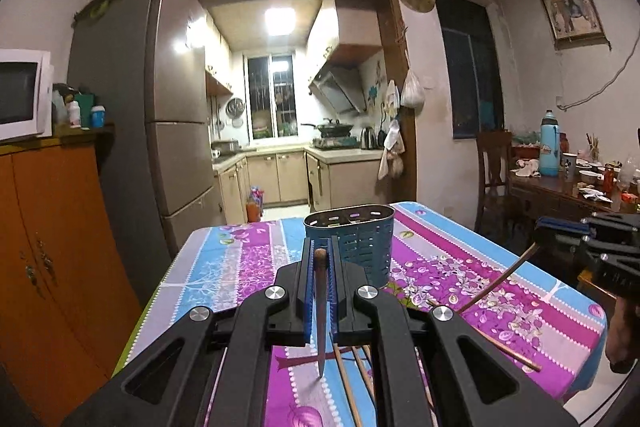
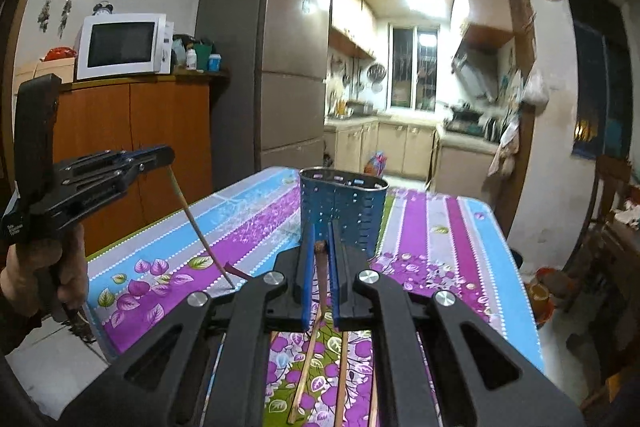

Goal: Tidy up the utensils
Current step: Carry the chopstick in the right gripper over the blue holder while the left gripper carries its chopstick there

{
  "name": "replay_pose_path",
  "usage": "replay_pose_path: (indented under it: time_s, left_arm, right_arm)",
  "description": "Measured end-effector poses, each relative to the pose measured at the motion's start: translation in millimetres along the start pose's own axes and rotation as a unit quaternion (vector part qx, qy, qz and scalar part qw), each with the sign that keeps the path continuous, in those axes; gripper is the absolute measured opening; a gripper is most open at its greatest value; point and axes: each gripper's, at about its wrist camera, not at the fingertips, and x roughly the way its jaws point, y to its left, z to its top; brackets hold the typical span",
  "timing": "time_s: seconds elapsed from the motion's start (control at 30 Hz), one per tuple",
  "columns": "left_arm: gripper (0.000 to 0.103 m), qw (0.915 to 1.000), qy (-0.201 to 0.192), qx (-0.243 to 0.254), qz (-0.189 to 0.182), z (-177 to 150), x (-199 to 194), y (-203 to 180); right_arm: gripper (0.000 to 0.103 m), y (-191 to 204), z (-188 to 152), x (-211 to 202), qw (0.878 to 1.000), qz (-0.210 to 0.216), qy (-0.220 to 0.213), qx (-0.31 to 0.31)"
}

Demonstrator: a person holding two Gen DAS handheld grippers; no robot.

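Chopsticks are the business here: each hand-held gripper is clamped tight on one. The left hand-held gripper [image 1: 319, 267] pinches a chopstick [image 1: 320, 315] near its upper end, the tip hanging down above the tabletop [image 1: 224, 267]. The right hand-held gripper [image 2: 320, 259] grips a second chopstick [image 2: 322, 291] the same way. Ahead, on the flowered cloth, stands the blue perforated utensil holder [image 2: 344, 211], upright and seemingly empty. More chopsticks [image 2: 340, 379] lie loose below. Transport looks to be the step in hand; next, each stick must be carried over the holder's rim, brought upright and released.
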Motion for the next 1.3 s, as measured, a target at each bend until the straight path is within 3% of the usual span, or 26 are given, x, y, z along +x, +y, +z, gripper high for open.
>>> replay_pose_path:
  time_s: [0.13,0.53,0.77,1.0,1.17,1.3]
  left_arm:
    - [0.008,0.9999,0.013,-0.005,-0.004,14,15,6]
    - [0.008,0.9999,0.003,-0.007,-0.014,71,33,11]
    - [0.008,0.9996,-0.011,-0.014,-0.020,140,54,22]
    - [0.008,0.9994,-0.010,-0.028,-0.020,189,104,34]
    - [0.008,0.9992,-0.013,-0.031,-0.020,211,135,34]
    - [0.008,0.9990,0.001,-0.037,-0.024,214,163,32]
  right_arm:
    - [0.005,-9,18,11,1.000,0.011,0.014,0.004]
    - [0.005,-21,79,28,1.000,0.014,0.001,-0.014]
    - [0.005,-51,146,40,1.000,0.007,-0.024,-0.003]
    - [0.005,-74,211,72,0.999,-0.005,-0.042,-0.004]
    - [0.005,-77,228,103,0.999,-0.009,-0.039,-0.015]
    - [0.005,-83,222,136,1.000,-0.002,-0.020,-0.005]
